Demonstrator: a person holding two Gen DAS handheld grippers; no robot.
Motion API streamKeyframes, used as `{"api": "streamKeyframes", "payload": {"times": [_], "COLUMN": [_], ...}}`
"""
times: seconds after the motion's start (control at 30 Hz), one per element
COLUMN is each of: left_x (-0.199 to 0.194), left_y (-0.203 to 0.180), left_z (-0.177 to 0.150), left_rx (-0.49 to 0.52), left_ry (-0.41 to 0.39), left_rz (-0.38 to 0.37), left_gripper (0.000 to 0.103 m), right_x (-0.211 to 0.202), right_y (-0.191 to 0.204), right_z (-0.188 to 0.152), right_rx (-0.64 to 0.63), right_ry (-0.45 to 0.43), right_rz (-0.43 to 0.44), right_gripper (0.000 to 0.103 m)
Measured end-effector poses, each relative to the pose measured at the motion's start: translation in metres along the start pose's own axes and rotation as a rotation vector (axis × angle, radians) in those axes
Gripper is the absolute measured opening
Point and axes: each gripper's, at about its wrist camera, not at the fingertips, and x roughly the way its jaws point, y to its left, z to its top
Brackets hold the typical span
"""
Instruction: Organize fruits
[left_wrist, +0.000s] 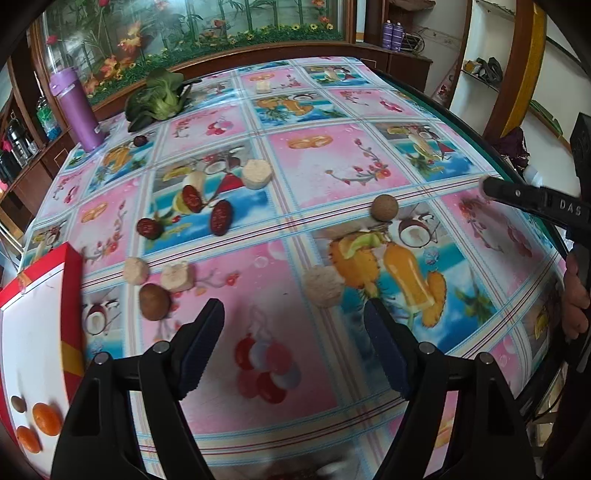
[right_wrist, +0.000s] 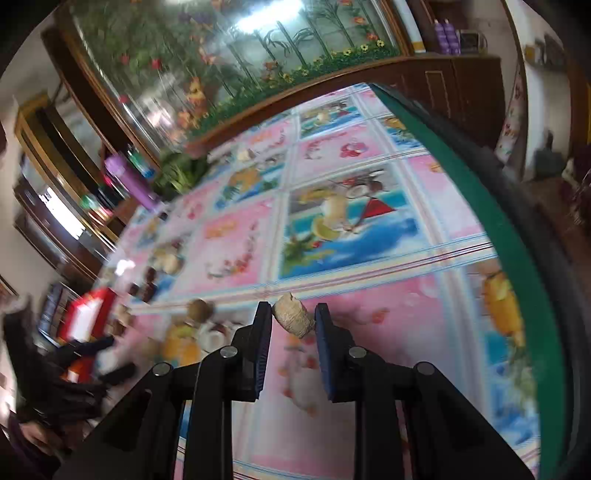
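- The right claw pinched a pale chunk between its tips, lifted above the desk; the chunk sat skewed, its top end against the left pad, its lower end toward the right pad.
- The left claw hung spread and empty over the cloth, with nothing between its pads.
- From the left wrist view, a red box lay at 9 o'clock with two orange fruits and a small brown one inside.
- Loose fruit remained on the desk: a brown fruit at 10 o'clock of the left claw, a pale piece just off its right tip, a round ball at 1 o'clock, and red dates farther at 11.
- Risk, as I judged it: the skewed, tip-only hold could let the chunk pivot and drop on the way to the box.
- The right view was blurred, suggesting quick motion; speed would worsen slipping.
- The right claw's path to the box ran across the left claw, so a bump was possible.
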Motion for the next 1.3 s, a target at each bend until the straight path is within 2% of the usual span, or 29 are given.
{"api": "streamKeyframes", "payload": {"times": [0.1, 0.2, 0.3, 0.47, 0.57, 0.87, 0.97, 1.13, 1.3], "left_x": [0.008, 0.017, 0.025, 0.025, 0.024, 0.018, -0.005, -0.065, -0.121], "left_y": [-0.006, -0.005, -0.002, -0.006, -0.009, -0.009, 0.000, 0.044, 0.104], "left_z": [0.004, 0.009, 0.010, 0.011, 0.010, 0.006, 0.003, -0.007, -0.033], "left_rx": [0.010, -0.003, -0.027, -0.023, -0.012, -0.022, -0.044, -0.131, -0.248], "left_ry": [0.005, 0.019, 0.037, 0.024, 0.019, 0.001, -0.052, -0.181, -0.281], "left_rz": [0.003, 0.000, -0.015, -0.020, -0.031, -0.037, -0.032, 0.043, 0.136], "left_gripper": [0.075, 0.060, 0.050, 0.042, 0.030, 0.030, 0.030, 0.030, 0.030], "right_x": [0.010, 0.014, 0.013, 0.016, 0.016, 0.008, 0.010, 0.026, 0.048], "right_y": [0.005, 0.008, 0.010, 0.017, 0.020, 0.028, 0.037, 0.099, 0.192], "right_z": [-0.001, -0.001, -0.001, -0.002, -0.003, -0.006, -0.008, -0.011, -0.017], "right_rx": [0.028, 0.032, 0.021, -0.003, -0.017, -0.049, -0.053, -0.130, -0.253], "right_ry": [-0.016, 0.005, 0.004, 0.020, 0.019, -0.032, -0.029, 0.021, 0.072], "right_rz": [0.076, 0.100, 0.131, 0.145, 0.151, 0.136, 0.147, 0.208, 0.306], "right_gripper": [0.023, 0.023, 0.023, 0.023, 0.023, 0.023, 0.023, 0.023, 0.023]}}
